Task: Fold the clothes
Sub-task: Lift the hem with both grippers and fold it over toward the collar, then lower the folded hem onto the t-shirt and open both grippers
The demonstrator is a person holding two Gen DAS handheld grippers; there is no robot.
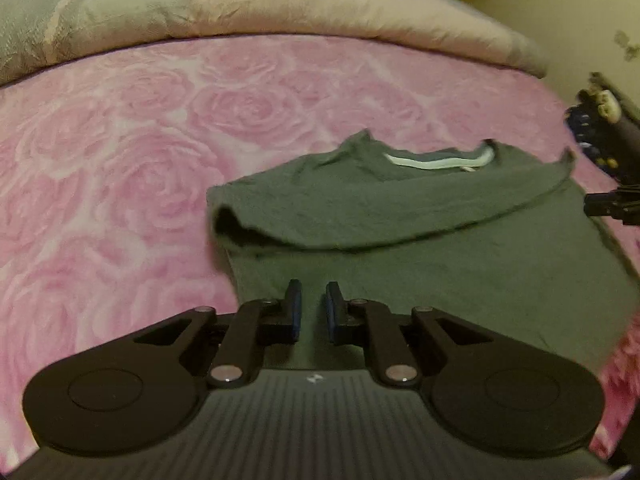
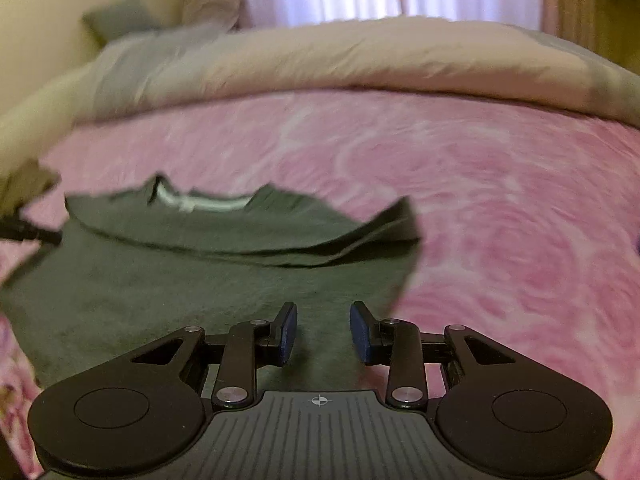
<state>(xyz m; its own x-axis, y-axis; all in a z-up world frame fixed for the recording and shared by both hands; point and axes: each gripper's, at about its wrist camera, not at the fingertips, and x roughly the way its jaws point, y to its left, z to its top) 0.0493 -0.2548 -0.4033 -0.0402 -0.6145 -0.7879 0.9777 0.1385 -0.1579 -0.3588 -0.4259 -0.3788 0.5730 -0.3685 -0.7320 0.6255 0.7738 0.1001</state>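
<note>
Plush pink bedspread (image 1: 120, 168), embossed with large roses, covers the bed; a puffy beige duvet (image 1: 280, 4) is bunched along its far edge. On the bedspread lies a dark green T-shirt (image 1: 400, 208) of soft, slightly fuzzy knit, its top part folded down over the body, white-lined collar at the far side. The left gripper (image 1: 314, 304) hovers over the shirt's near left corner, jaws narrow and empty. The right gripper (image 2: 324, 330) hovers over the near right edge, jaws moderately apart, holding nothing.
</note>
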